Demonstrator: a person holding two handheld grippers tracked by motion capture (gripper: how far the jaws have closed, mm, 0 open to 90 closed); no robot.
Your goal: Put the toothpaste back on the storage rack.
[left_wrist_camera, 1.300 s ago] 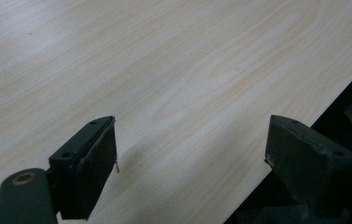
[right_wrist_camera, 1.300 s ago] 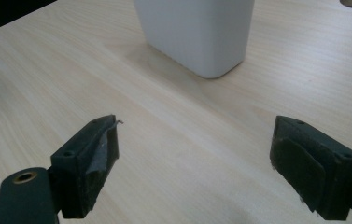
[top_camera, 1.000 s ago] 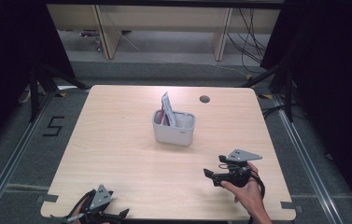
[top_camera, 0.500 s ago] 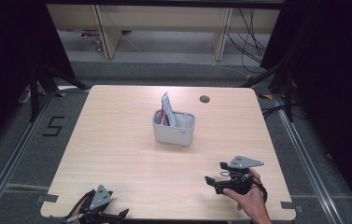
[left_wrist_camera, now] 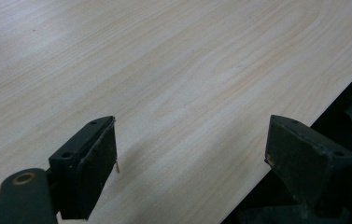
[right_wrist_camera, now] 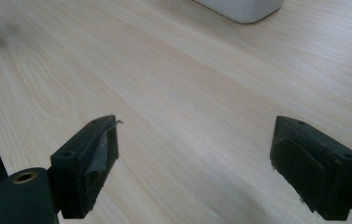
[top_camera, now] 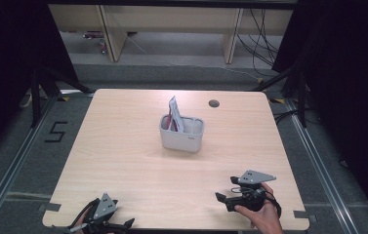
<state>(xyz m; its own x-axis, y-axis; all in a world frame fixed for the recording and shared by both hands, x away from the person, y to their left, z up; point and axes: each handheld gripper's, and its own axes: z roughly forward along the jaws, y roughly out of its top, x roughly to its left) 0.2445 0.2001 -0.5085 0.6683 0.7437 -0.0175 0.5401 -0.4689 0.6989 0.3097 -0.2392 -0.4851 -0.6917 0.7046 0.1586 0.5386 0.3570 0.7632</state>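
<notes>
**Right hand-held gripper pulled back from the white holder, both sets of jaws empty**

Over the last second the right hand-held gripper (top_camera: 231, 197) has slid away from the white holder (top_camera: 181, 133) toward the near edge of the table (top_camera: 123, 146), and now sits low at the near right, gripped by a hand (top_camera: 262, 214). Its jaws stand wide apart with nothing between them. The left hand-held gripper (top_camera: 104, 220) has not moved; it lies at the near left corner, jaws also spread and empty.

The retreat suggests the work at the holder is finished or paused. The holder stands upright mid-table, a red-and-white packet (top_camera: 174, 114) leaning in its left compartment.

All round the holder the table is bare, so either gripper could approach freely. The left one's jaw overhangs the near edge; the right one also sits close to that edge.
</notes>
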